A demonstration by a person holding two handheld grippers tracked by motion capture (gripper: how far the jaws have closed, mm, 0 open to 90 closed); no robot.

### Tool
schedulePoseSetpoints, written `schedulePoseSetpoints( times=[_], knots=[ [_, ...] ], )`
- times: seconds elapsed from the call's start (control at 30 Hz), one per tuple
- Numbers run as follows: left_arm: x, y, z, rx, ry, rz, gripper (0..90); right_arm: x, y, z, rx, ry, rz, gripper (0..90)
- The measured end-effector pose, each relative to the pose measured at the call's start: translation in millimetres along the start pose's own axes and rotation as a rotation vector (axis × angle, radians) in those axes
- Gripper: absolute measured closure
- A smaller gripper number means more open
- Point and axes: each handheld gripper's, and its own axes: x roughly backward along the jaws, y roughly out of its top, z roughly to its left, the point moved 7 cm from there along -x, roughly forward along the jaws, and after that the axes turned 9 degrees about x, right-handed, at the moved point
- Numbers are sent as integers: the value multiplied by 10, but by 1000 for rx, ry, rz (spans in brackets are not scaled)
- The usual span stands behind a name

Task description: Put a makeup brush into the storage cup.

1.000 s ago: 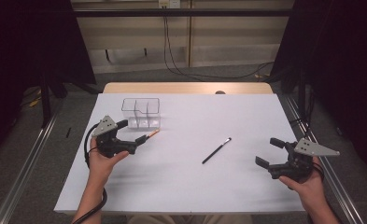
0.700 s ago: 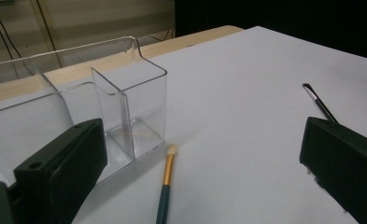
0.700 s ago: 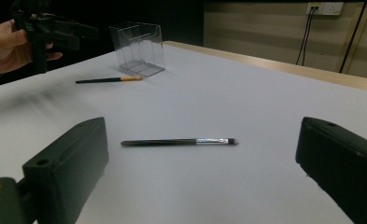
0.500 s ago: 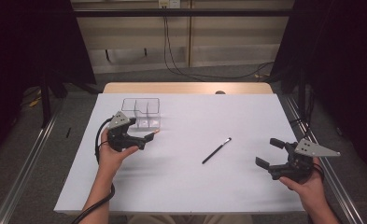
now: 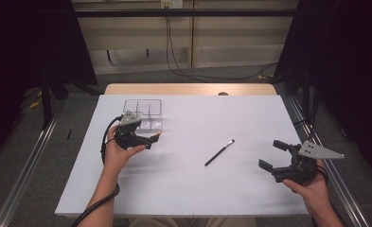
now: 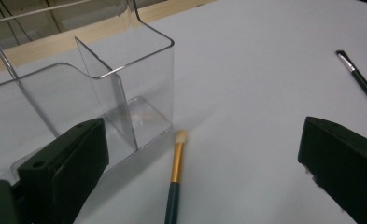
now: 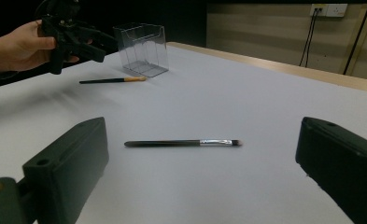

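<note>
The gold-banded brush [image 6: 175, 175] is seen lying flat on the counter [image 5: 193, 189] just beside the clear divided organizer [image 5: 143, 113], toward the counter's far left corner. In the left gripper view its pale tip is pointed away from the camera, close to the organizer's near wall but, as far as can be told, not touching it, and its dark handle is run back toward the bottom edge between the two jaws. The long axis is thus laid nearly along the direction of approach, so a closing of the jaws would be made across the handle. The left gripper [image 5: 143, 140] is held directly over this brush with its jaws spread wide and nothing between them.

A second, darker brush with a silver ferrule [image 5: 219, 152] is found near the middle of the counter, well apart from the organizer, lying diagonally. In the right gripper view it is seen crosswise to that gripper's jaws. The right gripper [image 5: 273, 156] is held near the counter's right edge, jaws likewise parted and empty, and is the nearer of the two to this brush.
</note>
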Motion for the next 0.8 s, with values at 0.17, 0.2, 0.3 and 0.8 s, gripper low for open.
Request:
schedulePoseSetpoints(
  times=[0.17, 0.2, 0.3, 0.8],
  knots=[
    [-61, -34, 26, 1, 20, 71, 43, -6, -4, 6, 3, 5, 3, 22],
    [-67, -39, 37, 0, 25, 88, 45, -6, -3, 7, 3, 5, 3, 22],
    [-81, -51, 64, 2, 37, 118, 79, -6, -5, 8, 3, 6, 5, 22],
    [-141, -132, 125, 20, 87, 331, 208, -10, -11, 9, 8, 8, 8, 23]
  ],
)
